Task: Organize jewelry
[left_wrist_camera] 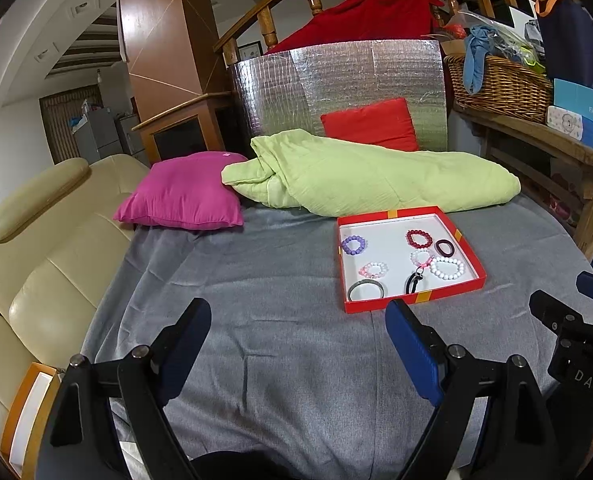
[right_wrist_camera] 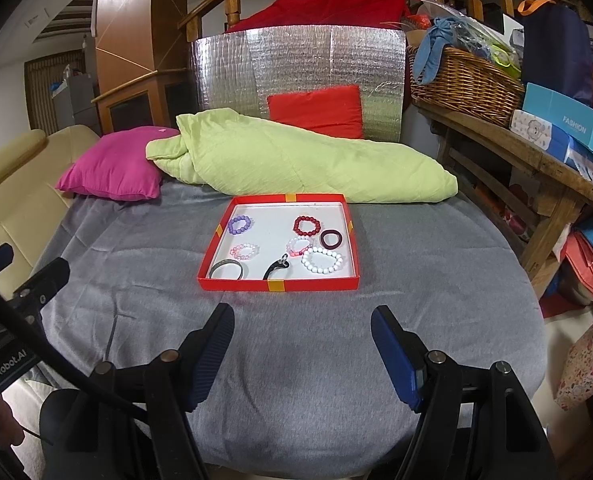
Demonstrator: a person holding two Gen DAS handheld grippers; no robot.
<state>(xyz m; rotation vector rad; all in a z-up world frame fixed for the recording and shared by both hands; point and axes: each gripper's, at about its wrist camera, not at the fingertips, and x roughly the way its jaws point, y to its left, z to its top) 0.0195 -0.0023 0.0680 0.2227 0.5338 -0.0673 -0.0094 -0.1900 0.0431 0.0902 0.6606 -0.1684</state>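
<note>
A red tray with a white floor lies on the grey blanket. In it lie several bracelets: purple beads, dark red beads, a maroon band, white beads, pink-and-white beads, a grey bangle and a black loop. My left gripper is open and empty, near and left of the tray. My right gripper is open and empty, just in front of the tray.
A lime-green quilt lies behind the tray, with a magenta pillow to its left. A cream sofa runs along the left. A wooden shelf with a wicker basket stands at right. An orange box sits near left.
</note>
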